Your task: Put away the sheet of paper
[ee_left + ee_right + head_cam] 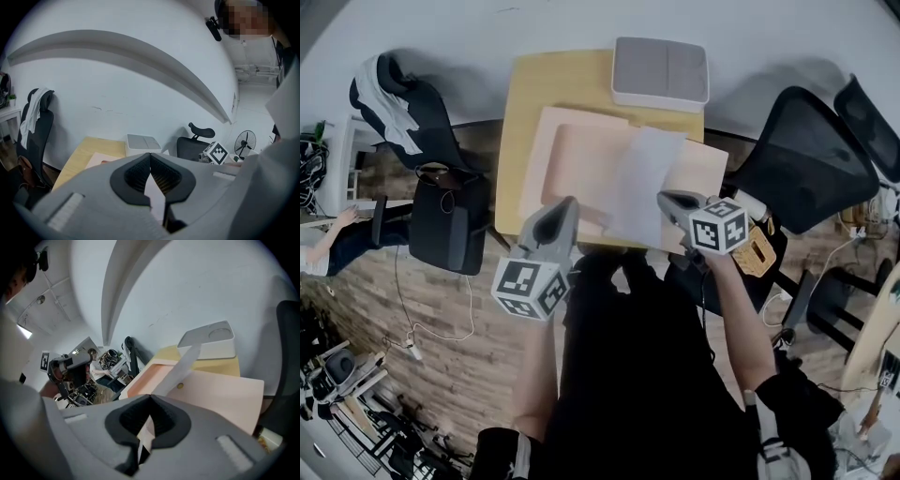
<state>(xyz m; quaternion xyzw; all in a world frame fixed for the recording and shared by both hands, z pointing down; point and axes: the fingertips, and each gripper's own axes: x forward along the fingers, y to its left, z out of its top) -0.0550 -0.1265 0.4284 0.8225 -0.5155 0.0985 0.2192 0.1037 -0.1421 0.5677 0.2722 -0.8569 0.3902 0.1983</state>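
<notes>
A white sheet of paper hangs over an open peach folder on the yellow table. My left gripper is shut on the sheet's near left part, and the paper shows between its pads. My right gripper is shut on the sheet's near right edge. In the right gripper view the sheet rises from the right gripper and slants away over the folder, which has a small snap button. The left gripper points toward the table's far end.
A white box stands at the table's far edge against the wall. A black chair with a bag is left of the table, and a mesh chair is on the right. A person sits far left. A fan stands at the back.
</notes>
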